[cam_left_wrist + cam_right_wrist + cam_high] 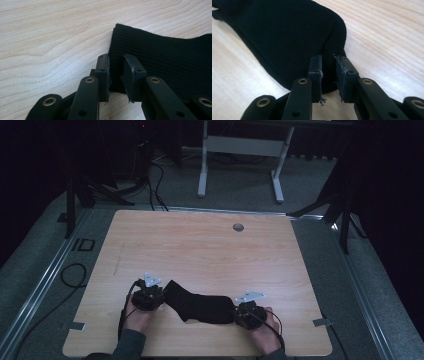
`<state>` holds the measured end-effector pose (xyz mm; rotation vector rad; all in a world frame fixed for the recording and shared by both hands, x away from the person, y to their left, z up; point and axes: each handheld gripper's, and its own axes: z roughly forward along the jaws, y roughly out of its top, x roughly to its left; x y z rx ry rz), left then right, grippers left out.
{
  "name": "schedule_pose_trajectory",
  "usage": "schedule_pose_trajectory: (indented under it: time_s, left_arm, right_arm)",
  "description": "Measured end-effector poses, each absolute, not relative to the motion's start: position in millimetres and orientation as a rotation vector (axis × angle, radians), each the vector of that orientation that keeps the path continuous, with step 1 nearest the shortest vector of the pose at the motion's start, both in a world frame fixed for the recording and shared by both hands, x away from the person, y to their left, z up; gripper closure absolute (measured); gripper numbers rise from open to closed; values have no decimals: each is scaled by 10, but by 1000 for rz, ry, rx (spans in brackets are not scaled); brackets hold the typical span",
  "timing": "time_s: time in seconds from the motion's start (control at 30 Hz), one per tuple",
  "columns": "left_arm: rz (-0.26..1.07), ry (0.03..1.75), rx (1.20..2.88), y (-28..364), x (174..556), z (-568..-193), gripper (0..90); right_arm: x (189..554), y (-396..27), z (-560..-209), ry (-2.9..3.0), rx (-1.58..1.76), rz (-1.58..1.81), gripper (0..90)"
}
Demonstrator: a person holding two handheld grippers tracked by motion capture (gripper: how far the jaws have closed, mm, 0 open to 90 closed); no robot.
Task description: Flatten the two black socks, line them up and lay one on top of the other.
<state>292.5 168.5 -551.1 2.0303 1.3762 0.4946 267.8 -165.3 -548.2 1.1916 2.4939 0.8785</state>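
between both grippers' jaws, perhaps unclamped: sock

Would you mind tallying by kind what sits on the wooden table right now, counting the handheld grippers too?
Black sock: 1
Handheld grippers: 2, the left gripper at the sock's ribbed cuff end and the right gripper at its rounded toe end
Round grey insert in the table: 1
Total: 4
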Motion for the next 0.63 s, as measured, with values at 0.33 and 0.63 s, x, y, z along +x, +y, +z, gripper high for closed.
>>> schedule_pose_trajectory:
  time_s: [0.33, 0.63]
  left_arm:
    - [552, 1356, 1999, 1645, 3016, -5538, 692]
    - [479, 1256, 1892, 1729, 3000, -5435, 516]
  right_arm:
    - [2798, -1733, -5518, 2451, 1223, 945, 676]
    - [2768, -1835, -5335, 2349, 1208, 1089, 497]
